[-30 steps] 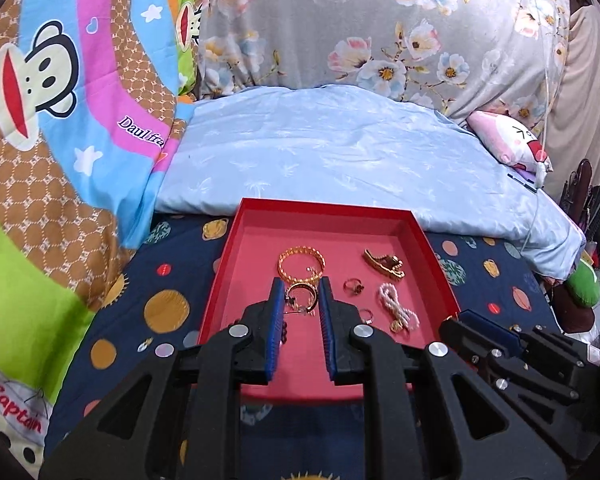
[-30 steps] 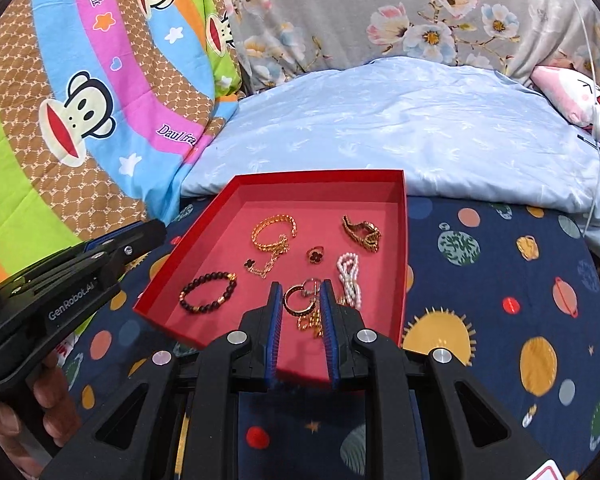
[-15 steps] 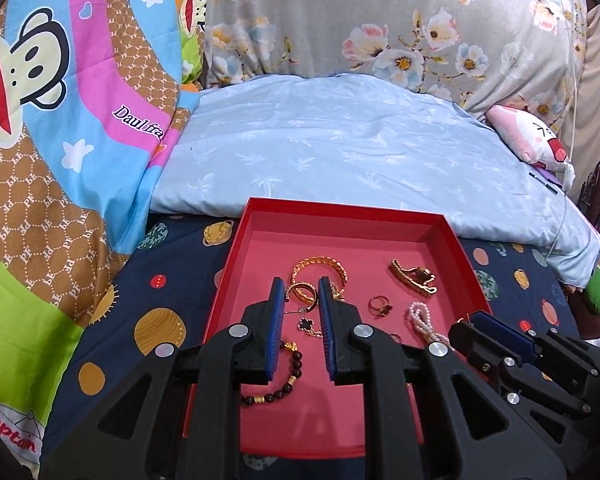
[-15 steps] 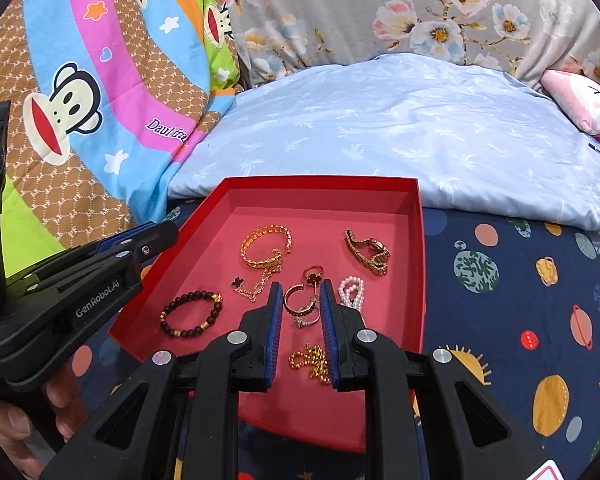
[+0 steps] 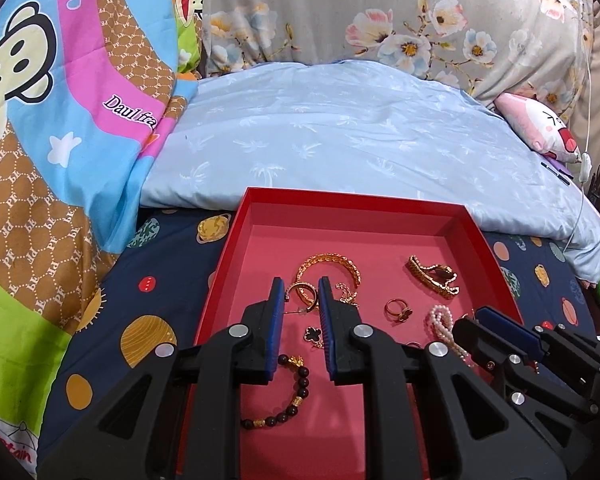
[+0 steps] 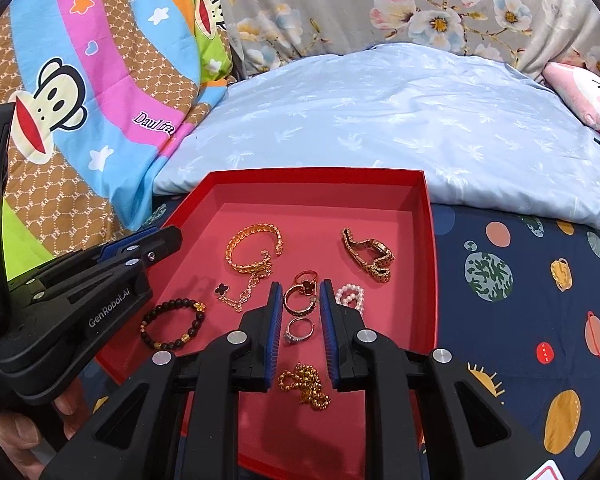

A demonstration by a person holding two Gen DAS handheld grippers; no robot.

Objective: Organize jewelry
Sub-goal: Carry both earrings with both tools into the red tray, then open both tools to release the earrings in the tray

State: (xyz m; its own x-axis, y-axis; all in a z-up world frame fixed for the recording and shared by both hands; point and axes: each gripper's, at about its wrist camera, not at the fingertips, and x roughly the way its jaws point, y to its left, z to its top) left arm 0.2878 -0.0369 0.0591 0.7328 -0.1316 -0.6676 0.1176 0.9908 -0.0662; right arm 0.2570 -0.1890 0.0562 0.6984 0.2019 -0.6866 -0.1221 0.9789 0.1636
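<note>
Bed: planet-print sheet (image 6: 520,280) is carrying a red tray (image 5: 236,256).
Left tongs (image 5: 300,292): hovering slightly parted, gripping nothing.
Right tongs (image 6: 300,296): hovering slightly parted, empty, over rings (image 6: 300,300).

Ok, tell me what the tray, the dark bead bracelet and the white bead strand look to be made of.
Tray: likely matte red card or paperboard, with thin folded walls and no gloss.
Dark bead bracelet: round, near-black polished beads, maybe wood or stone, with a few gold-coloured spacers.
White bead strand: glossy, pearl-like beads; real or imitation cannot be told.
</note>
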